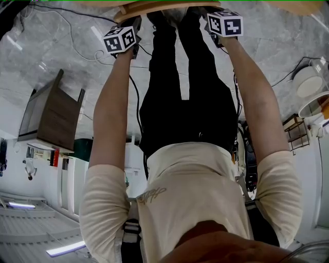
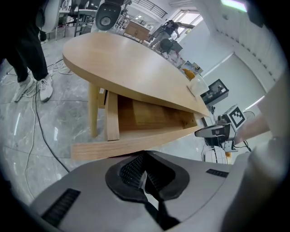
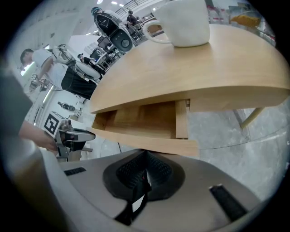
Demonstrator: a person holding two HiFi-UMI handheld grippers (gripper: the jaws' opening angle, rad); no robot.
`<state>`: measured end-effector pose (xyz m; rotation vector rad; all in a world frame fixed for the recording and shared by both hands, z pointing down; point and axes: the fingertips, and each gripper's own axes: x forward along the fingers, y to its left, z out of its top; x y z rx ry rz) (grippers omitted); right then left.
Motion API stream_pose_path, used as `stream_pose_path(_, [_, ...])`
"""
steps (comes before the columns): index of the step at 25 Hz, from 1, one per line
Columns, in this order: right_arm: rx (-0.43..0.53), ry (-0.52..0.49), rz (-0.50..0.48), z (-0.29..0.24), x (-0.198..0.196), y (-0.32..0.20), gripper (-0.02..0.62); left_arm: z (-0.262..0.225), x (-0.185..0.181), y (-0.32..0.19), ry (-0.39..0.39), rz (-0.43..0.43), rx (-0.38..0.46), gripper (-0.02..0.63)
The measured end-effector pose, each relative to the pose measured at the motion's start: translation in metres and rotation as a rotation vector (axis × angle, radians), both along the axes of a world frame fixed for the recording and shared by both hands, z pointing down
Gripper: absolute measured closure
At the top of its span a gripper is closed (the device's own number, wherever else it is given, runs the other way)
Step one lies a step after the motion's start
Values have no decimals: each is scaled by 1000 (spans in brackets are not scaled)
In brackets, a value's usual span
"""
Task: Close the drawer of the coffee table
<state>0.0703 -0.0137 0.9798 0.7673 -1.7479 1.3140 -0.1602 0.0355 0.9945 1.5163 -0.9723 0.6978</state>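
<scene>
The light wooden coffee table [image 2: 131,63] has its drawer pulled part way out; the same table top [image 3: 181,72] also fills the right gripper view. The drawer front [image 2: 136,144] lies just beyond my left gripper [image 2: 144,174], whose pads meet with nothing between them. My right gripper [image 3: 142,181] is likewise shut and empty, right up against the drawer front [image 3: 145,141]. Whether either tip touches the wood I cannot tell. In the head view the left gripper [image 1: 126,36] and right gripper [image 1: 221,23] sit at the table edge [image 1: 154,6], their jaws hidden behind the marker cubes.
A white mug [image 3: 183,20] stands on the table top. Another person's legs and white shoes [image 2: 45,88] are beyond the table, with cables [image 2: 36,122] on the marble floor. A dark wooden side table [image 1: 51,113] stands off to the left.
</scene>
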Motion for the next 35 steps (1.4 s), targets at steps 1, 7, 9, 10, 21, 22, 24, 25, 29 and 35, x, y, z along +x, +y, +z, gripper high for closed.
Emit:
stream_pose_path(1, [3,-1,0,-1,-1,-4,601,0,0,-3,0,4,5,603])
stream_pose_path(7, [18,3,-9,-2,-5,-24,601,-3,-5,-26,-2,12,15,603])
stream_pose_path(9, [28,4,-12,-5,-6,-30,601,-5,-5,-32,-5,12,18,603])
stream_pose_path(10, [31,4,-14,-6,-6,-32,601,-6,-4,-36,-6,14,20,603])
stream_pose_path(21, [45,-5,-29,-6,-6,-58,601,-6,-4,-63,-20,17,5,603])
stream_pose_path(22, [44,-7,-29,-7,-7,-60,601,-7,-4,-64,-20,17,4,603])
stream_pose_path(24, [43,-13,-27,-6,-7,-63,601,-6,-5,-67,-19,17,2,603])
stream_pose_path(25, [42,-16,-28,-6,-7,-65,601,-5,-5,-69,-19,17,1,603])
stream_pose_path(29, [33,-18,-26,-7,-8,-67,601,-6,-5,-71,-20,15,-6,603])
stream_pose_path(35, [33,-32,-38,-5,-7,-67,601,-4,3,-74,32,10,-40,603])
